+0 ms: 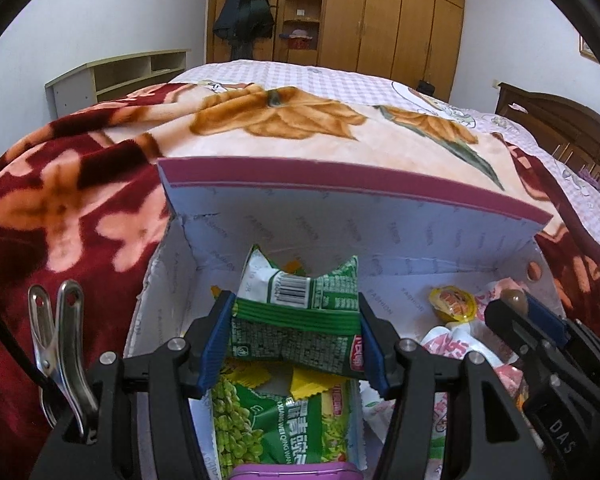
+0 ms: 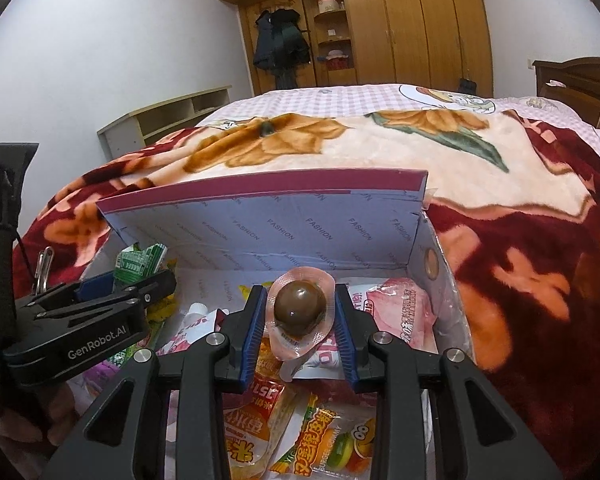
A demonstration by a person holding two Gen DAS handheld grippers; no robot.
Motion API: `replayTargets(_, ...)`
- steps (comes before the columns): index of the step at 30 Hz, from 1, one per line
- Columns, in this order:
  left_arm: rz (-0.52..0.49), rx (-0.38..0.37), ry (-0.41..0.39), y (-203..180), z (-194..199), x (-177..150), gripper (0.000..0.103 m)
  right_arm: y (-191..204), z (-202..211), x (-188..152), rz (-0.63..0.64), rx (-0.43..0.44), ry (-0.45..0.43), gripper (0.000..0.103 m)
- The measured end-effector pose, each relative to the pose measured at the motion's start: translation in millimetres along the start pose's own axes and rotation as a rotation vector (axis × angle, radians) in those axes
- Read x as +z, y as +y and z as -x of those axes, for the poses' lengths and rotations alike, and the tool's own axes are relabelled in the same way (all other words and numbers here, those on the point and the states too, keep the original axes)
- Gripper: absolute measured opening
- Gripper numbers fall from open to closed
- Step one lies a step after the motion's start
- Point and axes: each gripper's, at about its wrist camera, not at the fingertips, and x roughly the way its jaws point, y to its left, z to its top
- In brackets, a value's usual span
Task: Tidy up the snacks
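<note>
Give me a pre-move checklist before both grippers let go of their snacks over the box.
1. Left gripper holds the green snack packet: ok, blue pads press both its sides.
2. Right gripper holds the sealed brown egg pack: ok, gripped between the pads.
3. Box open: ok, flap stands up at the back.
4. Both loads over the box interior: ok, other snacks lie beneath each.
5. Grippers clear of each other: ok, they sit side by side with a gap.
6. Free floor space under each load: cannot tell, the fingers and packets hide the bottom.
</note>
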Motion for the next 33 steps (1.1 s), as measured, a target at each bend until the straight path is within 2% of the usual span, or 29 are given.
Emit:
replayTargets(12, 0.002, 0.009, -0.011, -1, 2, -3, 0.061, 1, 0, -1, 0.001, -0.002, 0.000, 0.034)
replayTargets(17, -0.005, 0.001, -0.025, -2, 6, -3, 0.066, 1, 0, -1, 0.001, 0.003, -0.003, 0.036)
replayTargets(21, -0.024, 0.002, -0.044, -6, 11, -4, 0.069, 3, 1, -2, -0.011, 0.020, -0.011, 0.039)
replayTargets(25, -0.042, 0.003, -0.064, -10, 16, -4, 0.071, 5, 5, -2, -0.025, 0.036, -0.024, 0.052)
replayTargets(33, -0.043, -0.020, -0.077, -13, 32, -6, 0.073, 10, 20, -1, -0.027, 0.062, -0.059, 0.058)
